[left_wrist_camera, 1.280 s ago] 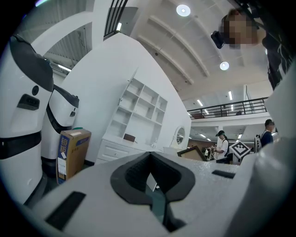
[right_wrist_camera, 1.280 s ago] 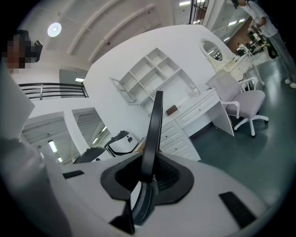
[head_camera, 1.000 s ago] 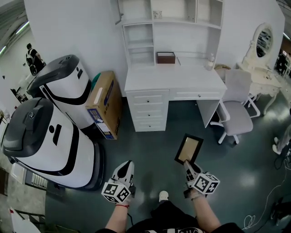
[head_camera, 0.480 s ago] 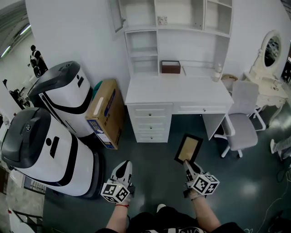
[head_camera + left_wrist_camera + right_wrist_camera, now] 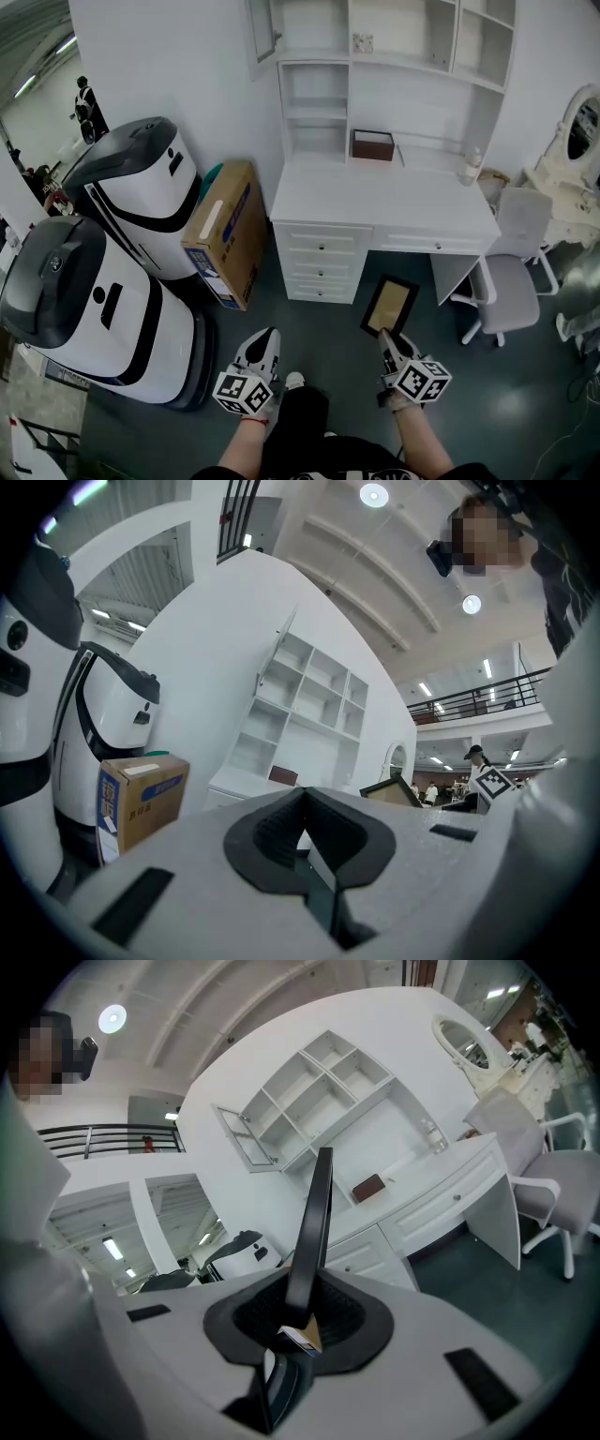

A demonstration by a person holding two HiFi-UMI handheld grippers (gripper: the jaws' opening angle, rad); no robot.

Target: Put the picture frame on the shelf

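Picture frame [image 5: 391, 307]: flat, rectangular, thin dark border, tan panel. It is off the shelf, held over the dark glossy floor, one corner pinched in the right gripper [image 5: 386, 342]; jaws narrow on its edge. Left gripper [image 5: 262, 345]: jaws together, nothing between. Ahead: smooth white desk [image 5: 375, 199] with drawers, open white cubby shelf [image 5: 314, 89] above, cardboard box [image 5: 225, 230] to the left. Versus a second ago: desk and shelf sit closer and further right, grip unchanged.
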